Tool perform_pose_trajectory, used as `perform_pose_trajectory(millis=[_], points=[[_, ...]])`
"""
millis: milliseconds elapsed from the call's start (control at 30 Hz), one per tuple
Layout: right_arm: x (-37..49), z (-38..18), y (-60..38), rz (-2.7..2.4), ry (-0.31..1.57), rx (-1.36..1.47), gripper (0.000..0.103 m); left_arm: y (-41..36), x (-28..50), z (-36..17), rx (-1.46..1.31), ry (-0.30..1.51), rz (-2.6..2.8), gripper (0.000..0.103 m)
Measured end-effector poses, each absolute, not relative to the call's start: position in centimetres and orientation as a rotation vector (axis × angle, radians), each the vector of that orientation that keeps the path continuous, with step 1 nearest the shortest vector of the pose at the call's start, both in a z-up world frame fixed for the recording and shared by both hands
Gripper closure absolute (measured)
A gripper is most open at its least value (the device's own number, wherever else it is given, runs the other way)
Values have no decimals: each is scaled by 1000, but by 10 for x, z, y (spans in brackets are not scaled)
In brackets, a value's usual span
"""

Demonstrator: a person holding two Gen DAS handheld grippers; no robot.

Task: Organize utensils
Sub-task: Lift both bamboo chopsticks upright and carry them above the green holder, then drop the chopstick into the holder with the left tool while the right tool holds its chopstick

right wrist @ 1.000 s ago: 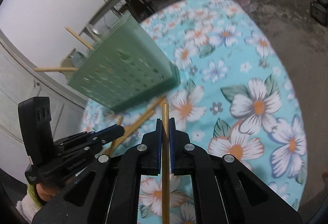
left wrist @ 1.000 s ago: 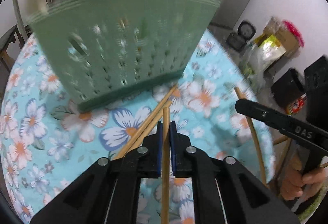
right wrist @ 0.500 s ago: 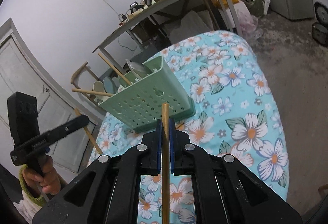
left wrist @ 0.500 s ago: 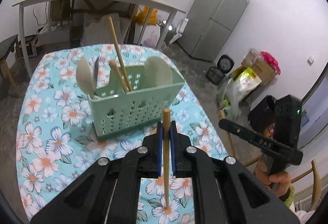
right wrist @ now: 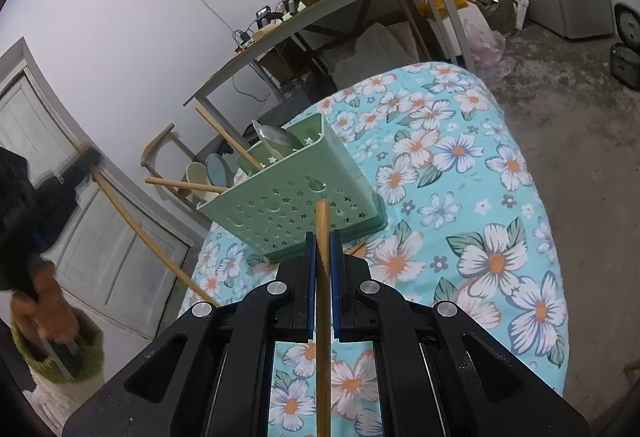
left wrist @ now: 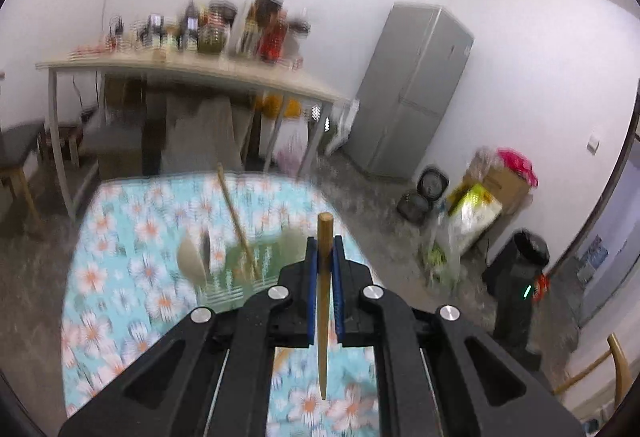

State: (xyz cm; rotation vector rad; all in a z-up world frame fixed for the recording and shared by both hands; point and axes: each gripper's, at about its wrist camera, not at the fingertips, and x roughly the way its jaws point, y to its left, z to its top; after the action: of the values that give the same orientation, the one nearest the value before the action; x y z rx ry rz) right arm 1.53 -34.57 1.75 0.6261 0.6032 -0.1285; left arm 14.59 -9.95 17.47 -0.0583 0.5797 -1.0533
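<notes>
chopsticks in transit: left gripper (left wrist: 325,249) clenched on one chopstick (left wrist: 322,301), right gripper (right wrist: 323,245) clenched on another chopstick (right wrist: 322,317). green caddy (right wrist: 296,205) sits mid-frame on the floral table (right wrist: 480,205). next: tip each stick vertical over the caddy's open top, then drop in.

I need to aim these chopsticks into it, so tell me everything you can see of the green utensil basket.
The green utensil basket is a pale green, plastic-looking rectangular caddy, its walls pierced with star and round holes. It stands upright on the floral tablecloth near the table's far left side. Spoons and wooden chopsticks stick out of its top, leaning left. A loose chopstick lies at its base. No gripper touches it. The left wrist view shows it only as a blur.
</notes>
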Motion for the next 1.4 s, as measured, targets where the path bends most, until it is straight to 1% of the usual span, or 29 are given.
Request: perform_pose_trajectory(millis=[167,333,467,633,1033,1300,1367,1400], points=[[15,19,-346,-124,597,628,98,-89,148,222,-132,395,-1026,97],[13,22,-348,-126,589,629,98,-92,153,245,-149,287,-997,97],[12,22,-350,-124,587,632,98,-105,159,247,-129,230,-958,97],[10,22,-352,-123,589,635,98,-136,164,230,-8,166,-884,97],[11,8,-365,-103,616,671,98,-180,193,181,49,231,-833,97],[11,-1,-371,-91,637,688,98,-192,208,148,22,342,-841,97],[12,-1,-372,-90,638,689,98,-193,211,144,17,374,-853,93],[12,-1,-373,-90,638,689,98,-193,212,143,18,386,-849,83]])
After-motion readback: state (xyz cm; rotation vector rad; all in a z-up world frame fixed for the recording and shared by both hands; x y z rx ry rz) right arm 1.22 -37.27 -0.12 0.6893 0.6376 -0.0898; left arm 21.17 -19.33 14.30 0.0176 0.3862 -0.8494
